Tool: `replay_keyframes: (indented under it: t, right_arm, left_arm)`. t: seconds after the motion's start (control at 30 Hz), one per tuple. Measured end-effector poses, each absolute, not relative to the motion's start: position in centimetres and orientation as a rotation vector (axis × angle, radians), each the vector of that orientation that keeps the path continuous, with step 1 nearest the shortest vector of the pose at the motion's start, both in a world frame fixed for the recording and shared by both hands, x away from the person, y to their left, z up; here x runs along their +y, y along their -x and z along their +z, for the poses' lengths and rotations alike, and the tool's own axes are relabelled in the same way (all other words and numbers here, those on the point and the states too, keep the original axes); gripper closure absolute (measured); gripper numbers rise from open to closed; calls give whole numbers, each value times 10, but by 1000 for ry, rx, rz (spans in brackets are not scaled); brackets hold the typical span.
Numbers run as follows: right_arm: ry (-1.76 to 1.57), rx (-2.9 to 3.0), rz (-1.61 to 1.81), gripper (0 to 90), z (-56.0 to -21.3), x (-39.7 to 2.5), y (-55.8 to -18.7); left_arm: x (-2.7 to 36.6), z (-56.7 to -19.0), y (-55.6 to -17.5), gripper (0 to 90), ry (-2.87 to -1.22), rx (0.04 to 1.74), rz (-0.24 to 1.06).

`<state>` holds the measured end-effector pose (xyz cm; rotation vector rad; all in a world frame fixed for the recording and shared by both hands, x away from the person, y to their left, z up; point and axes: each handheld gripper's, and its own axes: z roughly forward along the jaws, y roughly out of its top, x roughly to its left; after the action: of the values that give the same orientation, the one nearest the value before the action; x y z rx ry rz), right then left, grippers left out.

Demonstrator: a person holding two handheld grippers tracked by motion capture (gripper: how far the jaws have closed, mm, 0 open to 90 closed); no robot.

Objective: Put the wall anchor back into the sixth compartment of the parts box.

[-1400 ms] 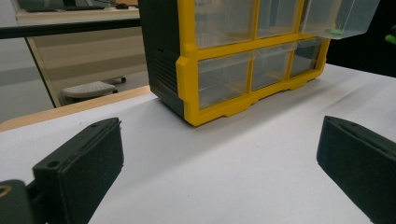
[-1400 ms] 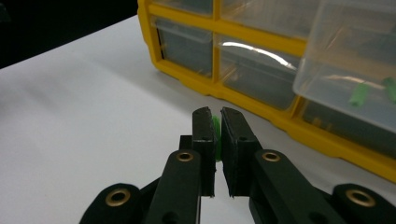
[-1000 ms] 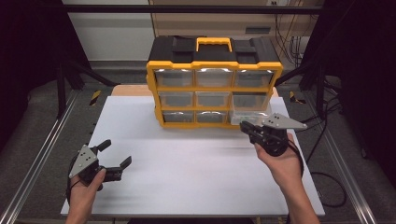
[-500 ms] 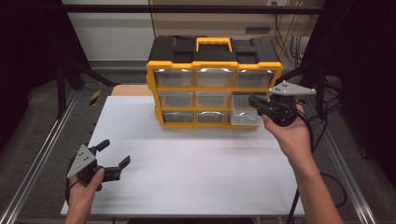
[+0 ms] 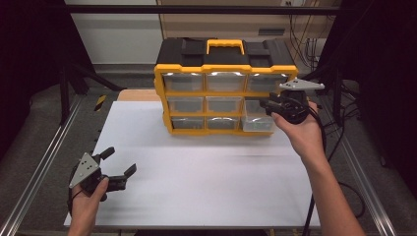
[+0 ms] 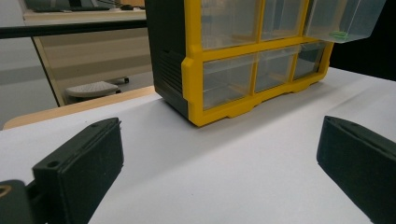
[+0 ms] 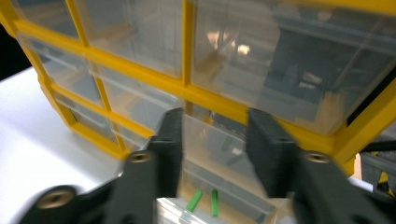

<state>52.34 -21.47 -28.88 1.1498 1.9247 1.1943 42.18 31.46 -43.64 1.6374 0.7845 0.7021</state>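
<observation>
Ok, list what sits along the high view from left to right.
left gripper → yellow drawer organizer → right gripper at the pulled-out clear drawer → right hand

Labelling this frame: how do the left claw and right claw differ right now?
The left claw sits low near the table's front left corner, away from the organizer; the right claw is raised at the pulled-out drawer in its right column. The left claw's jaws are spread wide with nothing between them; the right claw's jaws flank the drawer's clear front. Both are hand-held, with black jaws.
</observation>
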Motion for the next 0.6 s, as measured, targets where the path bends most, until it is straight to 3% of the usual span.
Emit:
replay_keyframes:
  t: [0.13, 0.23, 0.6]
  right_arm:
    - [-1136, 1883, 1236, 250, -285, -213, -517]
    - [-1143, 1856, 1281, 125, -283, -214, -511]
    - [-1117, 1761, 1364, 67, -286, -232, -479]
  left_arm:
    - [314, -436, -421, 7, -1639, 778, 703]
    - [314, -436, -421, 6, -1639, 781, 703]
    - [313, -437, -422, 7, -1642, 779, 702]
